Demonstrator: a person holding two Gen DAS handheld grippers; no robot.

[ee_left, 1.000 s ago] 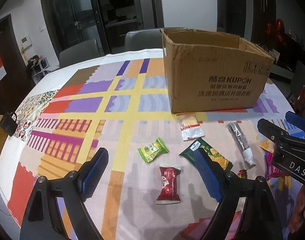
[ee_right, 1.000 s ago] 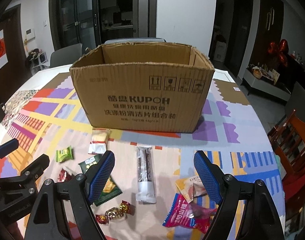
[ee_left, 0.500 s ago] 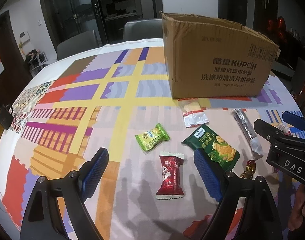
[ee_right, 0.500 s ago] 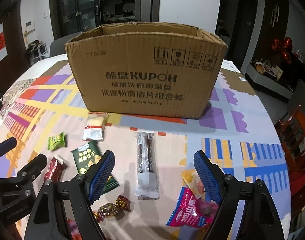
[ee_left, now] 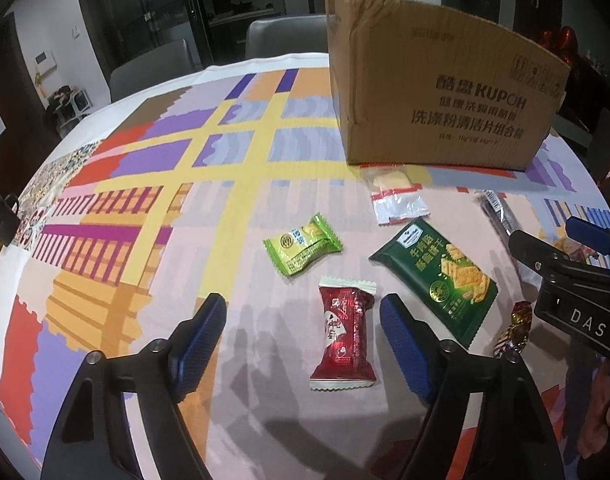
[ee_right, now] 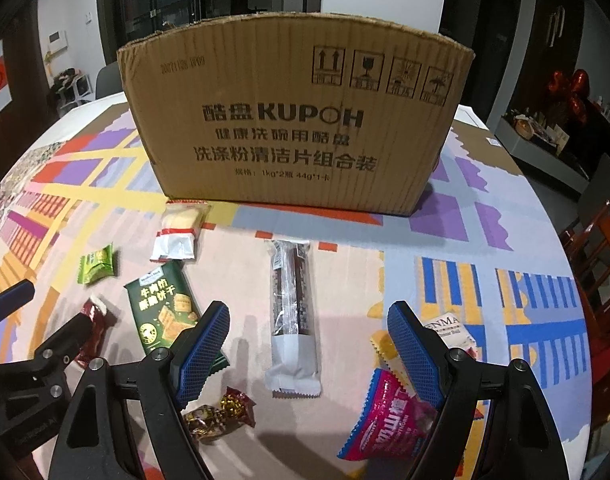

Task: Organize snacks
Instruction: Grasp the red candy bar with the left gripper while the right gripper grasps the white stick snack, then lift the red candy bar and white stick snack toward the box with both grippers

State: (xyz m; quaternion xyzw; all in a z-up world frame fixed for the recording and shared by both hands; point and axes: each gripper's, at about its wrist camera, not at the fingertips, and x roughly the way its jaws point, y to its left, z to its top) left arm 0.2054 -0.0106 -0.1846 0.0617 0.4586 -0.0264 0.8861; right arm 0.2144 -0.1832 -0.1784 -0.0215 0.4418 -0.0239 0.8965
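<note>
My left gripper (ee_left: 303, 340) is open and low over the table, its jaws either side of a red snack packet (ee_left: 345, 340). Beyond it lie a light green packet (ee_left: 303, 248), a dark green cracker pack (ee_left: 437, 280) and a clear-and-white packet (ee_left: 397, 200). My right gripper (ee_right: 307, 352) is open, with a long brown bar (ee_right: 291, 304) lying between its jaws. A pink packet (ee_right: 389, 420) and foil candies (ee_right: 221, 416) lie beside it. The open cardboard box (ee_right: 297, 120) stands at the back.
The round table (ee_left: 145, 184) wears a colourful patterned cloth. A black clip (ee_left: 1, 220) holds the cloth at the left edge. Grey chairs (ee_left: 281, 36) stand behind the table, and a wooden chair (ee_right: 597, 264) stands at the right.
Both grippers have moved forward and lower toward the table. The red packet now lies between the left jaws, and the box looms larger in the right view.
</note>
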